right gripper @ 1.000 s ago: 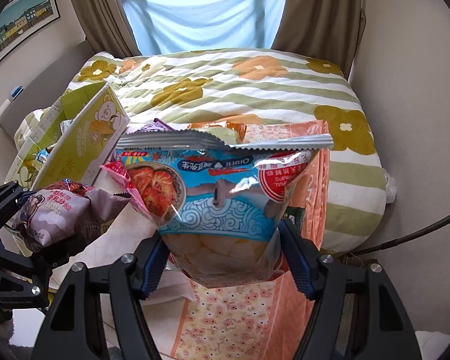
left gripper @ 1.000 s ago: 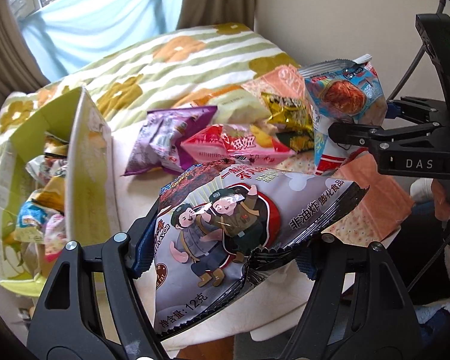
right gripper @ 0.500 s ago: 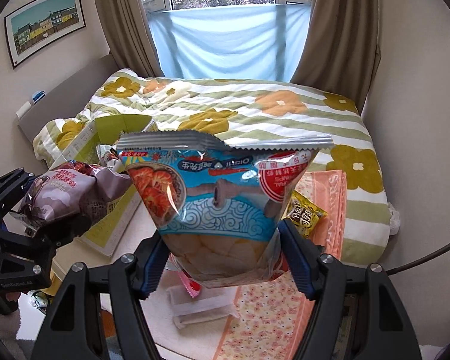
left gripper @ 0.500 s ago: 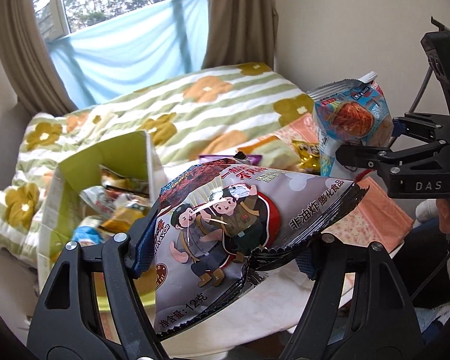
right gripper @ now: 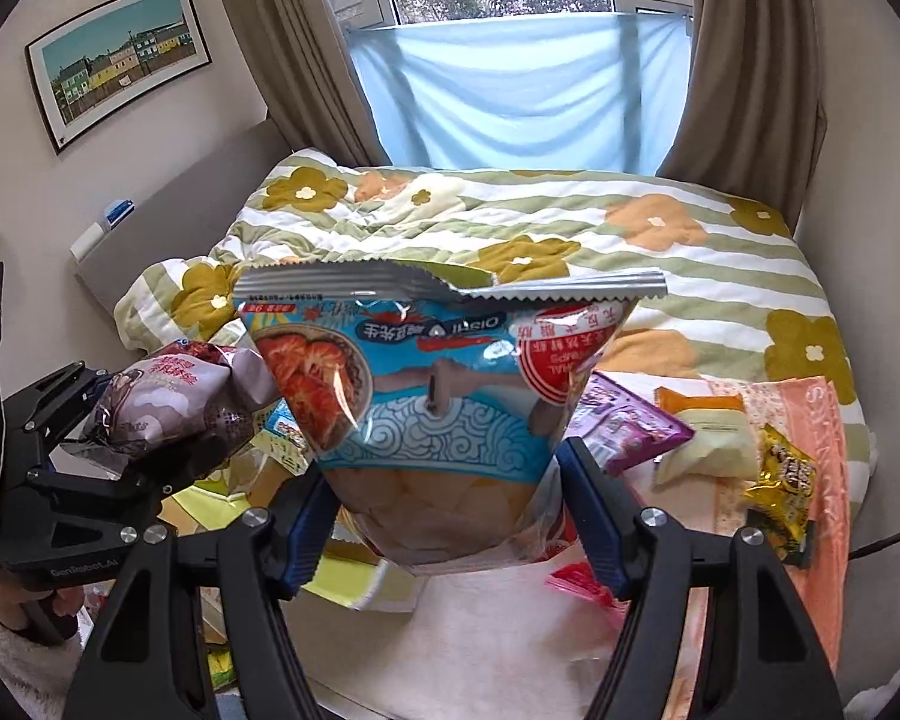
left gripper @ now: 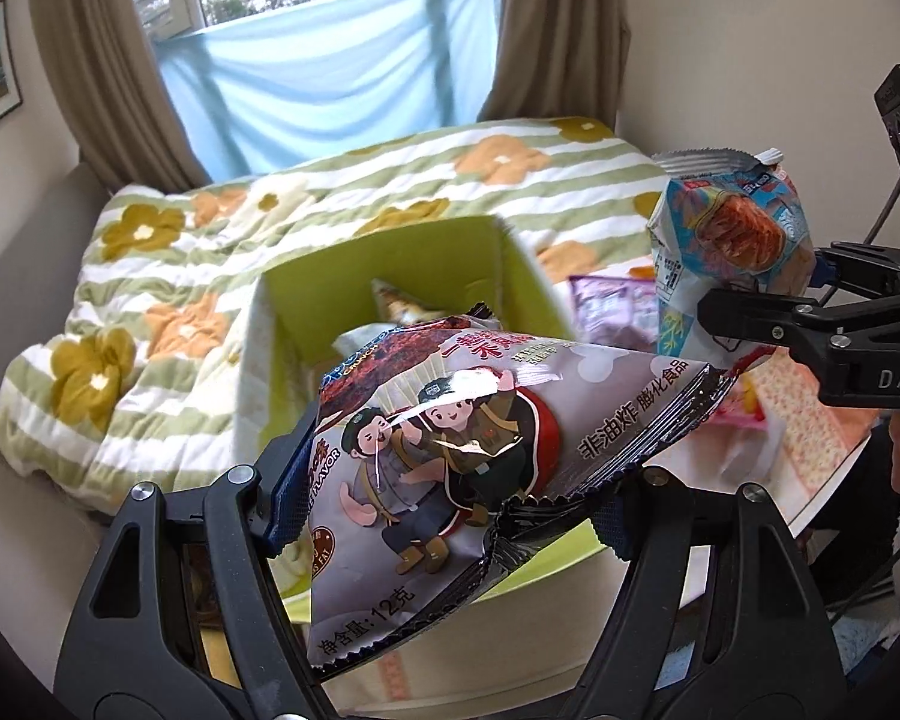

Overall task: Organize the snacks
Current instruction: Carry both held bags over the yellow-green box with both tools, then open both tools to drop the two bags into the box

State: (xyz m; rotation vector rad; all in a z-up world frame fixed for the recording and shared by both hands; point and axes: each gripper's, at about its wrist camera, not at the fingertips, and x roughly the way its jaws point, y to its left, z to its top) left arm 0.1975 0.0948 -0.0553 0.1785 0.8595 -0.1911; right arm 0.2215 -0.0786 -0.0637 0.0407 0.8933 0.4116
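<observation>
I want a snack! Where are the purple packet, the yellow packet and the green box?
purple packet (right gripper: 630, 426), right wrist view, its middle.
yellow packet (right gripper: 783, 474), right wrist view, its front.
green box (left gripper: 390, 267), left wrist view, inner back wall.

My left tool (left gripper: 450, 510) is clamped on the grey snack bag (left gripper: 486, 438), angled down above the green box (left gripper: 390, 264). My right tool (right gripper: 444, 510) grips the blue snack bag (right gripper: 438, 396), just right of that box.

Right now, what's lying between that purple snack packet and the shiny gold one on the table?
A pale yellow packet with an orange end lies between the purple packet and the gold packet, seen in the right wrist view.
</observation>
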